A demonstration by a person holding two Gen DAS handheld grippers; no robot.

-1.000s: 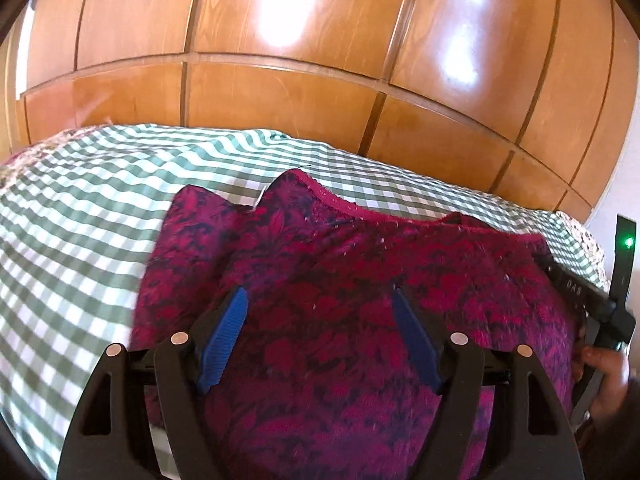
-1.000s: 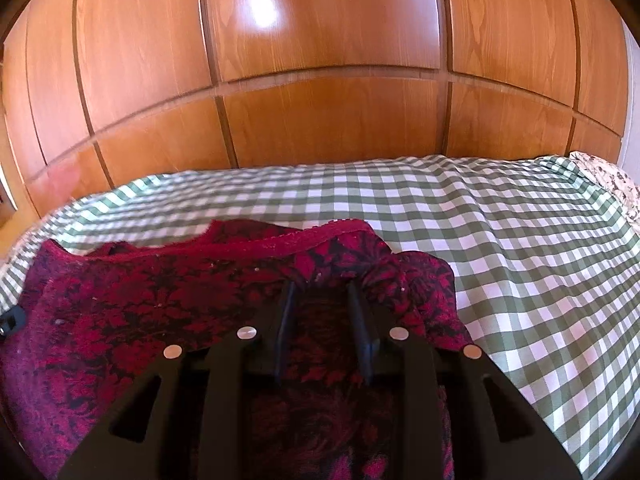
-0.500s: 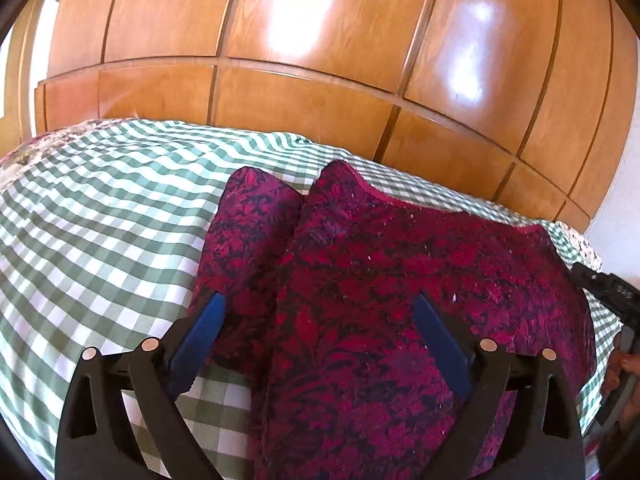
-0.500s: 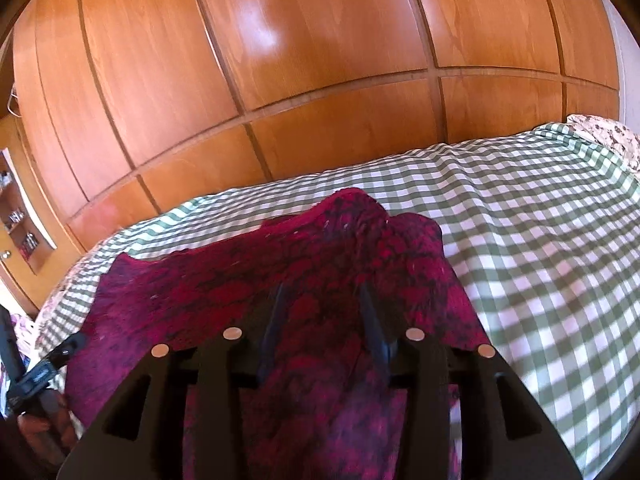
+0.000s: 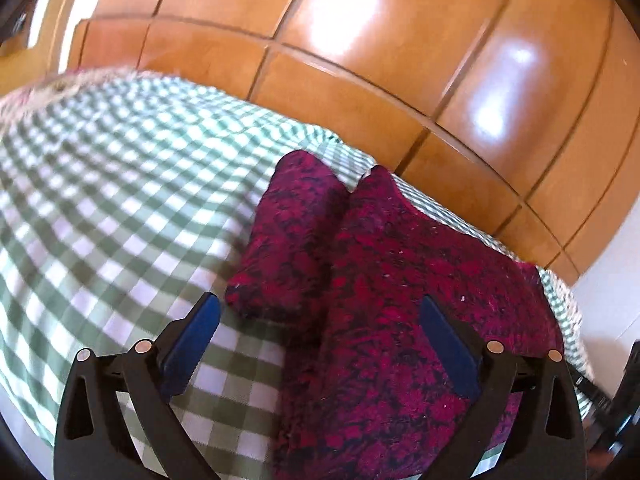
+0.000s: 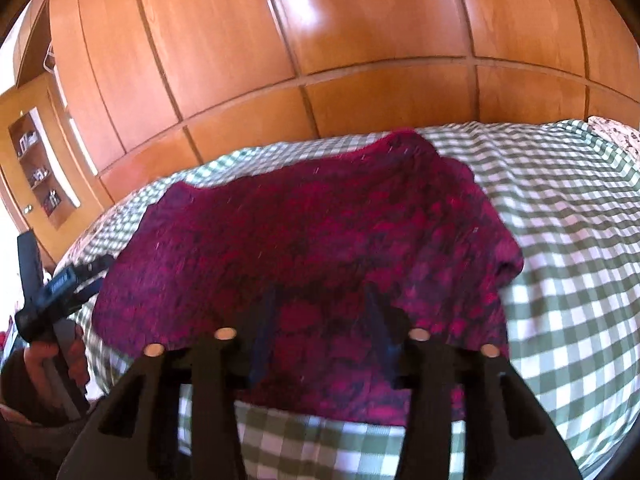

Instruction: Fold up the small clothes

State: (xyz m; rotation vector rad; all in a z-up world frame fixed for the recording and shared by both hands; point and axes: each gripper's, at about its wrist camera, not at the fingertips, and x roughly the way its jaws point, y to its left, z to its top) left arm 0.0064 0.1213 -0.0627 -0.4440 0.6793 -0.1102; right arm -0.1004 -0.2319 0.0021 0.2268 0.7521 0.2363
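A dark red and black patterned knit garment lies spread on a green-and-white checked bedcover. One sleeve lies folded beside the body. My left gripper hovers over the garment's left edge with its jaws wide and opening; the left finger is over bare bedcover, the right finger over the knit, and neither pad presses on it. My right gripper hangs above the garment's near edge, jaws narrow and closing, with fabric showing in the gap but not pinched.
A glossy wooden panelled wardrobe rises behind the bed. In the right wrist view a hand holds the other gripper's handle at far left. An open shelf unit stands beyond it.
The left gripper's jaws widened and it shifted left, so its left finger now hangs over bedcover. The right gripper drew back toward the near edge, and the raised fabric now lies flat.
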